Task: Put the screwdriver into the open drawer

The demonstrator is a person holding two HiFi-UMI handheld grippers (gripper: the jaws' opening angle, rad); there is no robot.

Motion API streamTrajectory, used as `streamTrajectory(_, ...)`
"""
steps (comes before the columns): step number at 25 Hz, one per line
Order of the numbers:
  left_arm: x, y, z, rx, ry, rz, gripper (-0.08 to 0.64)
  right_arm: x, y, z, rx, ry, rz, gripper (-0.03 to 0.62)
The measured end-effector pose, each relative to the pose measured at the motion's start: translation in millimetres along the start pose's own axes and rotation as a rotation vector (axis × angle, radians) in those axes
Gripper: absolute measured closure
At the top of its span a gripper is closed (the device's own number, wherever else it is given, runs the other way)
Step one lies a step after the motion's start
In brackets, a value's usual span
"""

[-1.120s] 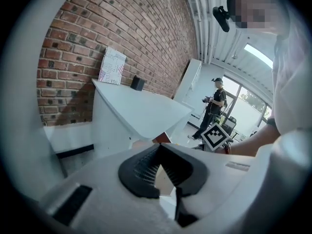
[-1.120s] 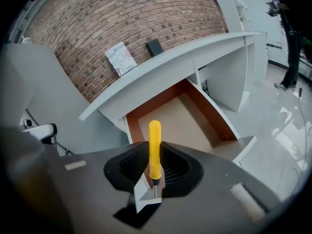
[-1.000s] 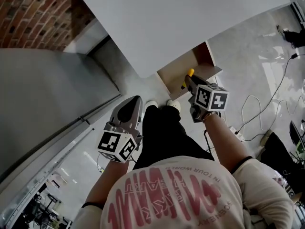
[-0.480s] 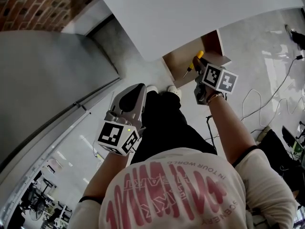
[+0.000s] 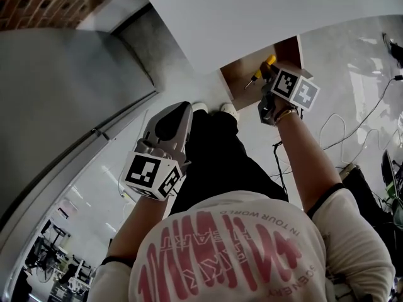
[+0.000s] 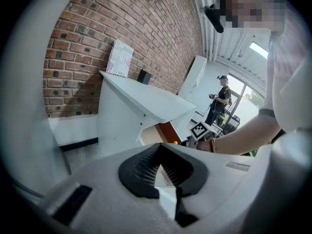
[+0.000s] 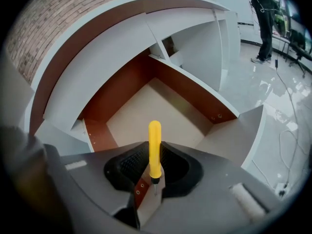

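Screwdriver [image 7: 154, 150]: yellow handle, thin metal tip. Clamped in my right gripper [image 7: 155, 168], whose jaws press on the handle near the tip end. The handle points away from me toward the drawer [image 7: 161, 101]; the tip points back at the camera.

Location: in the air, held above the drawer's open front edge, not touching its floor or walls.

Drawer: pulled out from under the tabletop [image 5: 252, 11]. Pale floor, reddish-brown walls. I see nothing lying on the part that shows.

Left gripper [image 6: 158, 167]: jaws together, nothing between them. Held low at my left side, well apart from the drawer, with no part in this step as far as I can judge.

Progress:
- Done: drawer open, screwdriver picked up and brought over the opening.
- Left: lower it inside, part the jaws, draw the right gripper clear.
- My estimate: the task is well past halfway, with release not yet begun.

Hidden or unclear:
- The drawer's near front edge and part of its floor sit behind the right gripper's body in the right gripper view.
- In the head view only a sliver of the drawer shows past the tabletop's edge, and the marker cube covers the grip.
- The screwdriver's shaft is mostly lost between the pads.
- How high it hangs over the drawer floor I cannot tell.
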State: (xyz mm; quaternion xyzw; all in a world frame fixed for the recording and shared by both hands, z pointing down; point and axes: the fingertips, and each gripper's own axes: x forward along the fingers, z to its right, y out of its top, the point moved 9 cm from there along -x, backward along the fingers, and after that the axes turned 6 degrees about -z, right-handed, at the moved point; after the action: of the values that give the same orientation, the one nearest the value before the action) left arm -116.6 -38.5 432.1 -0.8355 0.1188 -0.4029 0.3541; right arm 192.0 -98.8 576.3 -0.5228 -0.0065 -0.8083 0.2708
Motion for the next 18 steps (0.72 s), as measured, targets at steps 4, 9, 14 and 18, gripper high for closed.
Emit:
streamTrajectory(4,1,-6,-14,-0.025,0.019,-0.009,0.558,11,9,-5,0.016,-0.029,0.002,0.508)
streamTrajectory(9,2,-13,-13,-0.038,0.018,-0.019,0.558,15,17,-3,0.024,-0.019,0.009,0.508)
streamTrajectory(14,0,-17,-16,-0.064,0.031,-0.016,0.558,24,18,-2,-0.002,-0.038,0.001,0.508)
streamTrajectory(18,2,-14,-18,-0.087,0.047,0.006,0.558,33,20,-3,-0.024,-0.047,-0.014,0.507)
